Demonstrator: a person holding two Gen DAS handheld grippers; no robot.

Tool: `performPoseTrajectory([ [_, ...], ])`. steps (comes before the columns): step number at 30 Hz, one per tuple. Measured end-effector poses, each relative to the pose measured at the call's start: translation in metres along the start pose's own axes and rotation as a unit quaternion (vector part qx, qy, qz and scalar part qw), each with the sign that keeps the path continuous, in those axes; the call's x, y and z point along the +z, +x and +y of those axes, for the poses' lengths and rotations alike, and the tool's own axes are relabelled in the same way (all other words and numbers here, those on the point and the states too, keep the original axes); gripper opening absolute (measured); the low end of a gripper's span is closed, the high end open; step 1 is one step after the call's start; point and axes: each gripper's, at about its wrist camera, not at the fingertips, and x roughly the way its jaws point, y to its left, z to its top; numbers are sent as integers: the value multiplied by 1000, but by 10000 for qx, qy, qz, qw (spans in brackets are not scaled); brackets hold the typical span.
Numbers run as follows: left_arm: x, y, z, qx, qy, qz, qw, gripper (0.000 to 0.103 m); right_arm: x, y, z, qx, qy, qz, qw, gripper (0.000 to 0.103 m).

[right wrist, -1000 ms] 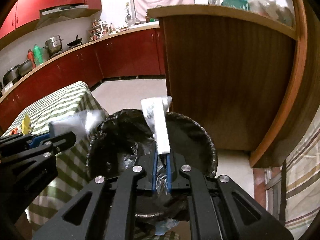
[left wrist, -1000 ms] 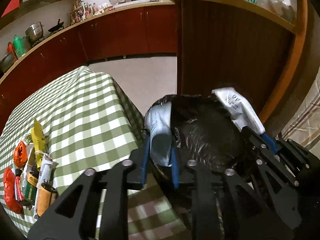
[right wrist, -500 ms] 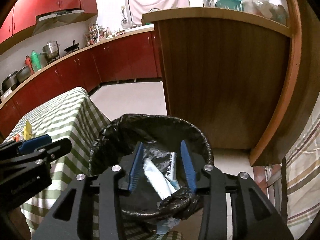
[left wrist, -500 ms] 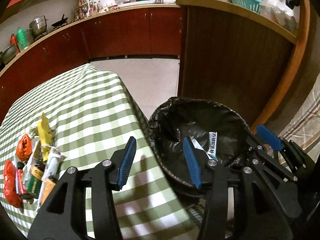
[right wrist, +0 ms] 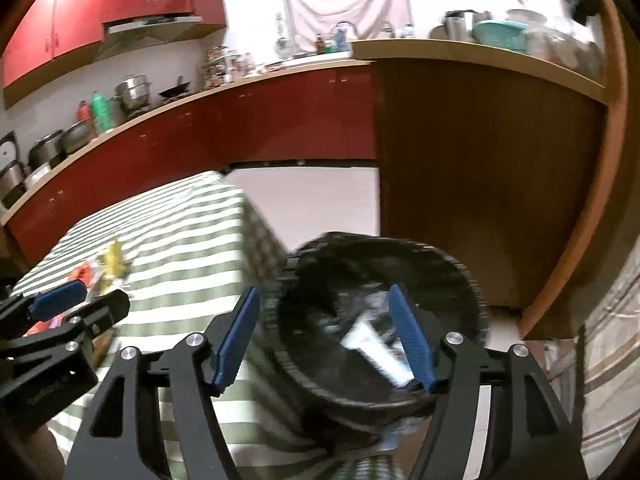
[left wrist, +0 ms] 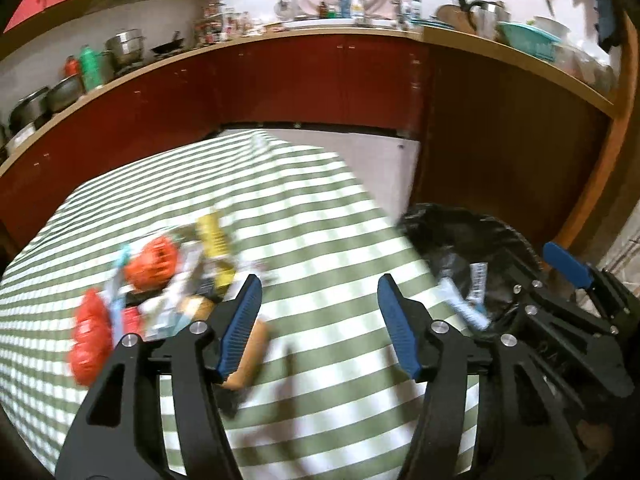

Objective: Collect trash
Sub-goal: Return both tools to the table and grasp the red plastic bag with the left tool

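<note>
both jaws spread wide: left gripper (left wrist: 318, 322) over bare cloth, blurred wrappers (left wrist: 160, 280) at 10 o'clock; right gripper (right wrist: 326, 334) straddles bin rim (right wrist: 280, 280), perhaps.

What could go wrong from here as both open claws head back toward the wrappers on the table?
The wrappers lie bunched together, so the left claw may grab several or knock some off. The bin sits tight against the tablecloth; the right claw could bump its rim.

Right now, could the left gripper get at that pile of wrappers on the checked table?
Probably yes. The left gripper is open over the tablecloth, and the wrapper pile lies just ahead to its left with nothing between them.
</note>
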Motion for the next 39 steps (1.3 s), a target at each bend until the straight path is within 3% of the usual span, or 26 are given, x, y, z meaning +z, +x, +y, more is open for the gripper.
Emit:
performPoseTrajectory([
  [9,-26,-23,88,744,-554,55,9957,60,-10,-3,69,456,-443,108,9979,65],
  [17,-43,-21,145,1311,-891,159,9872,72,-21,-3,109,697,-616,272,9953,65],
  [25,-52,5,169,1059,-1017,431,9882,72,-27,4,137,772,-767,413,9932,65],
  [28,-57,11,171,910,-986,520,9896,60,-29,6,143,797,-784,473,9926,65],
  [30,-57,16,173,789,-1000,596,9901,44,-30,7,146,812,-799,507,9922,65],
  [39,-69,4,185,614,-1067,442,9914,39,-33,11,165,833,-927,637,9902,65],
])
